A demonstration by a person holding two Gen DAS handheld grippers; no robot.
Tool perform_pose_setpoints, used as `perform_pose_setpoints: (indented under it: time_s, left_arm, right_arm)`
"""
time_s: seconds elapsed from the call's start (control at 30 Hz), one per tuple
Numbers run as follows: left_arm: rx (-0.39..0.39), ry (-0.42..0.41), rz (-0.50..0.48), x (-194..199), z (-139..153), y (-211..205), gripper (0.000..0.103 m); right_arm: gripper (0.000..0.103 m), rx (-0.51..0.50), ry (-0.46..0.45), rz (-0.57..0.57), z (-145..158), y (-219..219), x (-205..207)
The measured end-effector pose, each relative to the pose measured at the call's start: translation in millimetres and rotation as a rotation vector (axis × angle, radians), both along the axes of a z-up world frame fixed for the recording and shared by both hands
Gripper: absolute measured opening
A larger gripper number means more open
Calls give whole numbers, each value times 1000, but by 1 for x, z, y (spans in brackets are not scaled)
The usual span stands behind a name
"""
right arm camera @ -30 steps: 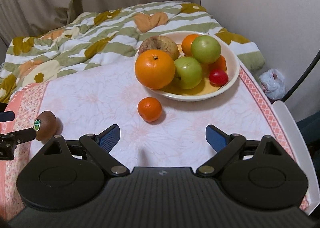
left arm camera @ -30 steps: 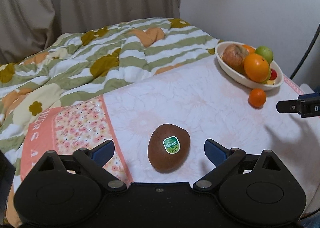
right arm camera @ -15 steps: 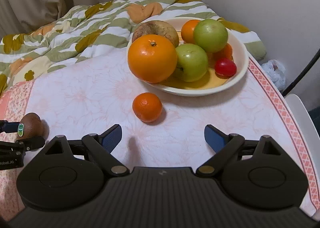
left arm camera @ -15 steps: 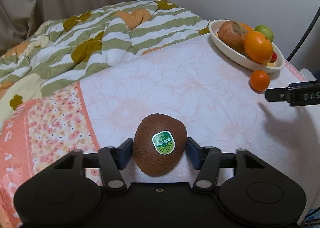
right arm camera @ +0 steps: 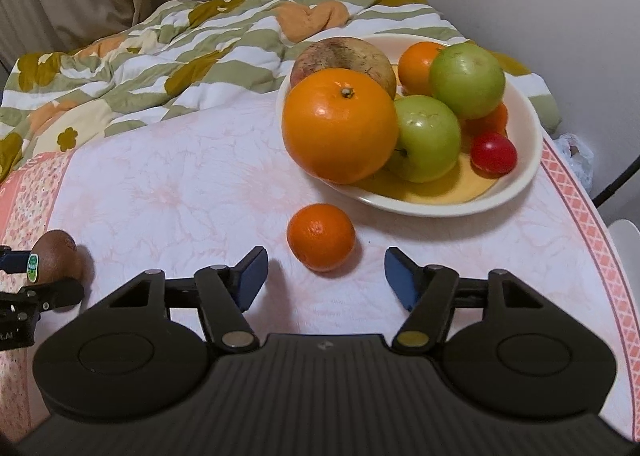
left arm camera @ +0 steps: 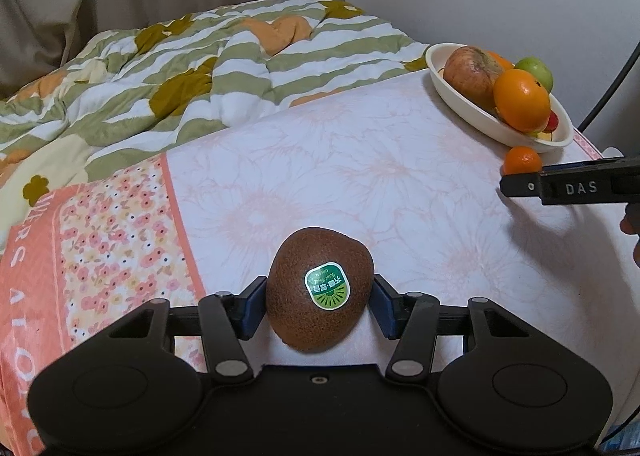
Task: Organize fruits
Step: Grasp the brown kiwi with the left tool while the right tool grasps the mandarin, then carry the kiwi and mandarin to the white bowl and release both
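Note:
My left gripper [left arm camera: 319, 306] is shut on a brown kiwi [left arm camera: 318, 290] with a green sticker, just above the white floral cloth; the kiwi also shows at the left edge of the right wrist view [right arm camera: 54, 256]. My right gripper [right arm camera: 322, 276] is open, its blue pads on either side of a small mandarin [right arm camera: 321, 237] lying on the cloth just ahead of them. Behind the mandarin stands a cream bowl [right arm camera: 524, 160] with a large orange [right arm camera: 340, 126], two green apples, a pomegranate, small oranges and a red fruit. The bowl also shows in the left wrist view [left arm camera: 464, 96].
A striped green and white quilt [left arm camera: 192, 84] is bunched at the back of the surface. A pink patterned cloth border [left arm camera: 100, 224] runs along the left. A wall and curtain stand behind. A black cable [right arm camera: 616, 184] hangs at the right edge.
My left gripper closed on the kiwi and now holds it. My right gripper moved forward toward the mandarin and narrowed its opening around it.

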State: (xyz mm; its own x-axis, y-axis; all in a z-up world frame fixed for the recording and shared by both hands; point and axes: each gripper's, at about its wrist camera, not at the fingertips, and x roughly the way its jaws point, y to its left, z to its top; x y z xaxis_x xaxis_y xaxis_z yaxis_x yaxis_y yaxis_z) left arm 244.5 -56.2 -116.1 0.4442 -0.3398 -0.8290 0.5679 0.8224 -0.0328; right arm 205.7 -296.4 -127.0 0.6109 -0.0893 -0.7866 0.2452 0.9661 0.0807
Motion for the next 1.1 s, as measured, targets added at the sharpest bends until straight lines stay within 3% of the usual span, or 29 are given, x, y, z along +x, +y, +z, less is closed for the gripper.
perform_pose_setpoints:
  time_s: [0.07, 0.17, 0.7, 1.1]
  left_arm:
    - [-4, 0, 10, -2, 0, 1, 58]
    - [-12, 3, 29, -4, 1, 4, 58]
    - [-101, -51, 97, -39, 39, 10, 58]
    - [-189, -131, 150, -72, 91, -36, 58]
  right_arm:
    - [73, -1, -8, 4, -1, 0, 3]
    - [52, -13, -10, 16, -1, 1, 6]
    - [52, -6, -49, 56, 37, 2, -30]
    - [52, -18, -120, 89, 92, -40, -70]
